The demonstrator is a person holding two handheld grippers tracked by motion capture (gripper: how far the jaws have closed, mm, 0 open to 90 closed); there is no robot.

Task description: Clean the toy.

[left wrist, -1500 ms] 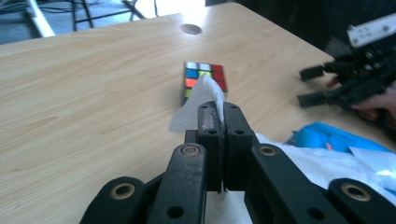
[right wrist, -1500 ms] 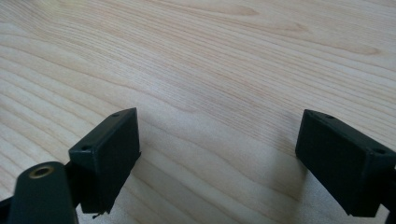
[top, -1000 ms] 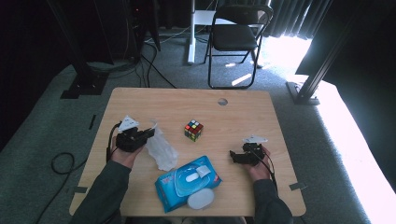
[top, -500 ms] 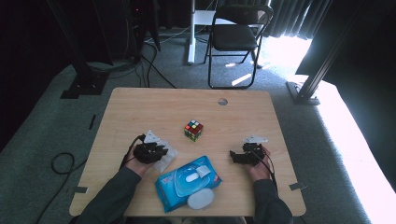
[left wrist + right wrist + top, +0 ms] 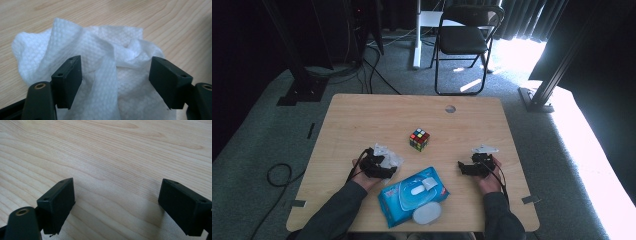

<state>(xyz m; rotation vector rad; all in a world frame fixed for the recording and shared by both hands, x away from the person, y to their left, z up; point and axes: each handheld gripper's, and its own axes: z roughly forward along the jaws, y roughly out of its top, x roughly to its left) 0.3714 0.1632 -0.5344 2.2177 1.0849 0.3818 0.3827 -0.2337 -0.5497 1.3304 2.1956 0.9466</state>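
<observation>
Left gripper view: left tongs [image 5: 115, 82] just opened, released, jaws either side of crumpled wipe [image 5: 100, 55] on surface [image 5: 175, 22], left of pack [image 5: 412, 195]. Right tongs [image 5: 117, 207] released, right of pack.

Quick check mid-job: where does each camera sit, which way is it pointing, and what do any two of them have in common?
High view: above the person's side, looking forward and down on the table; both forearms, left gripper, right gripper.
Left gripper view: on the left gripper, looking along its open jaws at the crumpled wipe.
Right gripper view: on the right gripper, facing bare tabletop.
Shared: the wipe appears in the high and left gripper views.
</observation>
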